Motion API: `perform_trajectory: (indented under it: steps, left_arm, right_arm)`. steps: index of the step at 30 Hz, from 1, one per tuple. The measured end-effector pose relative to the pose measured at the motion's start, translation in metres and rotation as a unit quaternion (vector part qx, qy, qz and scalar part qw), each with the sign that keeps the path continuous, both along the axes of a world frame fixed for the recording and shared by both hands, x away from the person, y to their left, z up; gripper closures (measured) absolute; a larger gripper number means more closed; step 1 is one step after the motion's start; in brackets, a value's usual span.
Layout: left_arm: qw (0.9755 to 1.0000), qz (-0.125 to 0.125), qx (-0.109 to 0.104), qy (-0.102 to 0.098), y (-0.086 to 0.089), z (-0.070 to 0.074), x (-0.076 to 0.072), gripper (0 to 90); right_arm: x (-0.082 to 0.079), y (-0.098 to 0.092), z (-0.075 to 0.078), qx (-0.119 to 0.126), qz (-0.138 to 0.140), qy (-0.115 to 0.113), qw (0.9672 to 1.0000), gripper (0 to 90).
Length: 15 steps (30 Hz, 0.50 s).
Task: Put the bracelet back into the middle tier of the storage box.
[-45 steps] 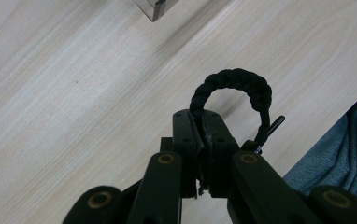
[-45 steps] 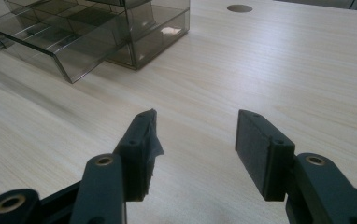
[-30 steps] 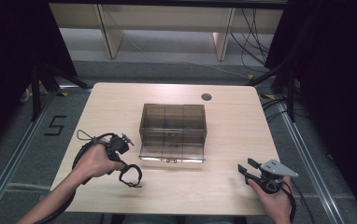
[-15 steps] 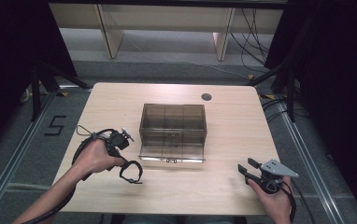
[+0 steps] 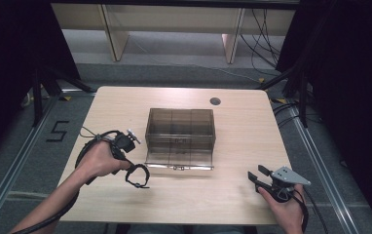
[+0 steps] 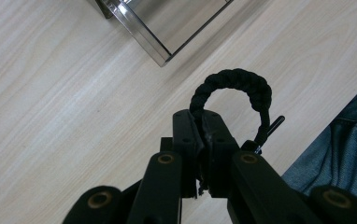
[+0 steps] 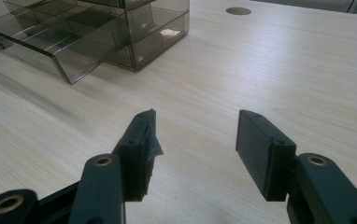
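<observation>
My left gripper is shut on a black braided bracelet, pinching one side of the loop just above the tabletop. It sits left of the front corner of a smoked clear drawer box. The box's bottom drawer is pulled out toward me. My right gripper rests at the front right of the table, open with nothing between its pads, pointing toward the box.
A round cable hole lies in the wooden table behind the box. A person's jeans-clad leg is at the table's near edge. Shelf legs and cables stand on the floor beyond.
My left gripper has shifted slightly away from the front edge with the bracelet still in it. The right gripper has stayed put.
</observation>
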State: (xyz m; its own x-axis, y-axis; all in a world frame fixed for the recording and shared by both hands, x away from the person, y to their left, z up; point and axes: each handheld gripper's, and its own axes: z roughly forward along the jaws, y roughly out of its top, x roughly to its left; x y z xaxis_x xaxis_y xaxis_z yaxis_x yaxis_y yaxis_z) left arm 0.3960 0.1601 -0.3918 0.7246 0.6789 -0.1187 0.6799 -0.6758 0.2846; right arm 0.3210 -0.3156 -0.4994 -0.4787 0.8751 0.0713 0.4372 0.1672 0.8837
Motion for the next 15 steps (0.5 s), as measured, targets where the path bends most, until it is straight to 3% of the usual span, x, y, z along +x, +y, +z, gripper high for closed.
perform_trajectory:
  steps: [3, 5, 7, 9, 12, 15]
  left_arm:
    - [1.0000, -0.004, 0.002, 0.000, -0.0011, 0.0026, 0.0019, 85.0]
    - [1.0000, -0.002, 0.000, -0.002, -0.0027, 0.0029, 0.0027, 85.0]
    - [1.0000, -0.005, 0.003, -0.001, -0.0037, 0.0035, 0.0038, 85.0]
    - [1.0000, -0.006, 0.003, 0.000, -0.0048, 0.0043, 0.0049, 85.0]
    - [1.0000, -0.007, 0.004, -0.001, -0.0065, 0.0047, 0.0065, 85.0]
    - [1.0000, -0.004, 0.003, 0.000, -0.0084, 0.0043, 0.0090, 85.0]
  right_arm:
    - [0.0013, -0.0011, -0.0001, -0.005, 0.005, -0.009, 0.9999, 48.7]
    - [-0.0001, -0.0005, 0.0003, -0.002, 0.000, -0.001, 1.0000, 48.7]
    - [0.0027, -0.0033, 0.0001, -0.017, 0.009, -0.022, 0.9996, 48.7]
    - [0.0029, -0.0037, 0.0001, -0.019, 0.009, -0.025, 0.9995, 48.6]
    - [0.0001, -0.0011, 0.0002, -0.003, 0.001, -0.003, 1.0000, 48.5]
    - [0.0030, -0.0035, -0.0002, -0.018, 0.009, -0.024, 0.9995, 48.5]
